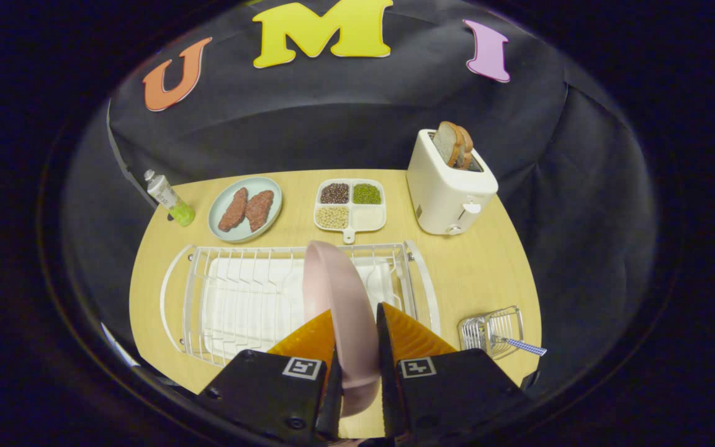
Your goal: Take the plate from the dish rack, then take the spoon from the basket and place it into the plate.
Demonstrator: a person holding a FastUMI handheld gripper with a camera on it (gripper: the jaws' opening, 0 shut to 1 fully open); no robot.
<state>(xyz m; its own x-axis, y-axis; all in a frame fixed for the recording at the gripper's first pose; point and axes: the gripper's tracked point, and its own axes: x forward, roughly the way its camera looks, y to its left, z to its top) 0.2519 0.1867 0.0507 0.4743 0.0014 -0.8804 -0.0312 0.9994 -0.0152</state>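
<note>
A pink plate [339, 298] stands on edge between my two fingers, over the white wire dish rack [233, 298]. My gripper [356, 329] is shut on the plate's rim, one finger on each face. It looks lifted a little above the rack's wires, though I cannot tell for sure. To the right of the fingers sits a small wire basket [491, 332] on the wooden table. A spoon [522, 345] with a blue checked handle lies in it, handle poking out to the right.
Beyond the rack lie a pale green plate with two meat pieces [246, 208], a white divided tray of beans [350, 205] and a white toaster with bread [450, 183]. A small bottle [168, 197] stands at the far left. Bare tabletop [475, 273] lies between rack and toaster.
</note>
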